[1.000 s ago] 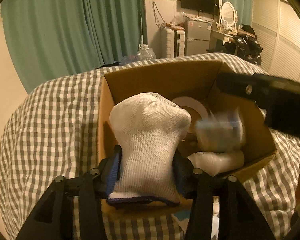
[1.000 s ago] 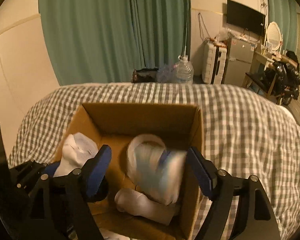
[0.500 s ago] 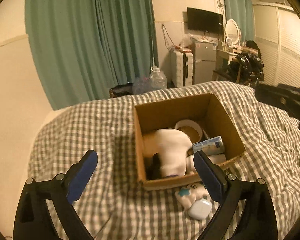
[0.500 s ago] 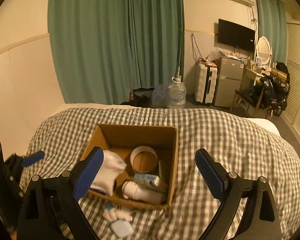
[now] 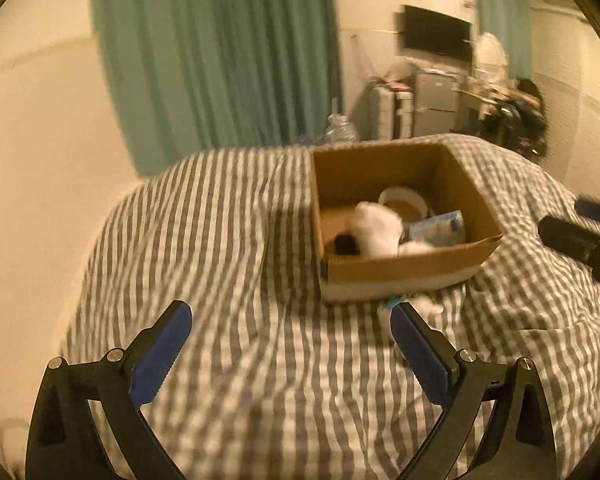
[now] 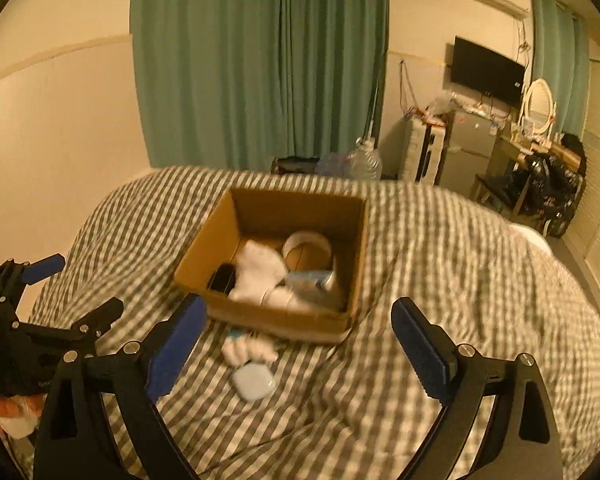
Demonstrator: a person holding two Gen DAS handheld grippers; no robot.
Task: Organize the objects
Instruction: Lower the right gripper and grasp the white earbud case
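Observation:
A brown cardboard box sits on the checked bedspread; it also shows in the left wrist view. Inside lie a white glove, a tape roll, a blue-white packet, a white tube and a dark object. In front of the box lie a small white-blue item and a white case. My left gripper is open and empty, well back from the box. My right gripper is open and empty above the two loose items.
The checked bedspread covers the bed all around the box. Green curtains hang behind. A water jug, a small fridge, a TV and a cluttered desk stand at the far right.
The left gripper let go of the white glove into the box and opened. The right gripper released the blue-white packet into the box. Both pulled back from the box.

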